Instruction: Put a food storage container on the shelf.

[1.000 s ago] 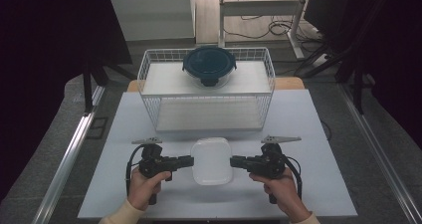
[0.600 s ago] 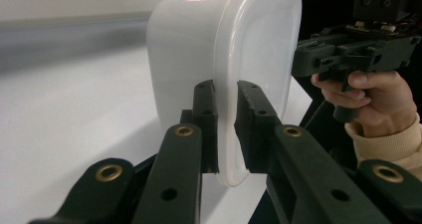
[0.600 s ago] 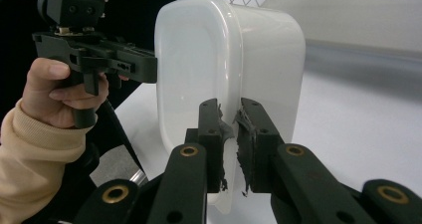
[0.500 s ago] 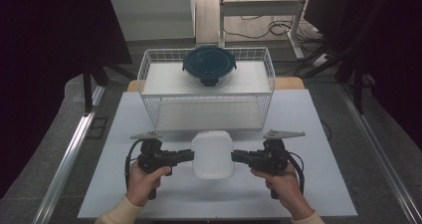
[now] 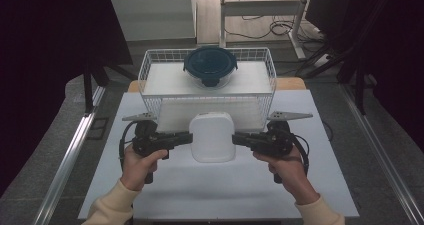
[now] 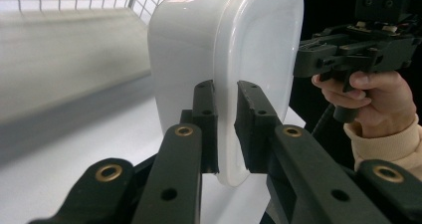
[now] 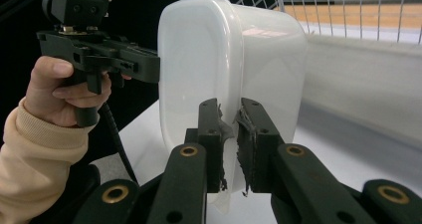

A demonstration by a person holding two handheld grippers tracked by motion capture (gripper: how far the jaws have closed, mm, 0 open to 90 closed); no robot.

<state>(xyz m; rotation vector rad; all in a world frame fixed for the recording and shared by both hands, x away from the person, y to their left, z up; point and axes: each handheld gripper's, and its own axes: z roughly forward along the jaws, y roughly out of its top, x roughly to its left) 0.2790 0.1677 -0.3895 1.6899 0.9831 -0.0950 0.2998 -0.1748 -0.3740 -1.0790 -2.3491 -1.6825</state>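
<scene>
A white plastic container (image 5: pixel 212 136) hangs above the white table (image 5: pixel 165 185), held from both sides. My left gripper (image 5: pixel 189 138) is shut on its left rim, and the rim (image 6: pixel 227 134) sits pinched between the two black jaws. On the opposite side my right gripper (image 5: pixel 235 138) is shut on the right rim (image 7: pixel 230 134), its worn pads pressed to the plastic. The container (image 6: pixel 224 59) is tilted up on edge, its hollow side facing away from the person.
A white wire basket (image 5: pixel 207 87) stands just behind the container. A round glass bowl with a dark blue lid (image 5: pixel 210 65) sits in the basket at the back. Metal rails (image 5: pixel 70 155) run along both table sides.
Both grippers have risen together with the white container. It has lifted off the table and tipped up toward the basket.
</scene>
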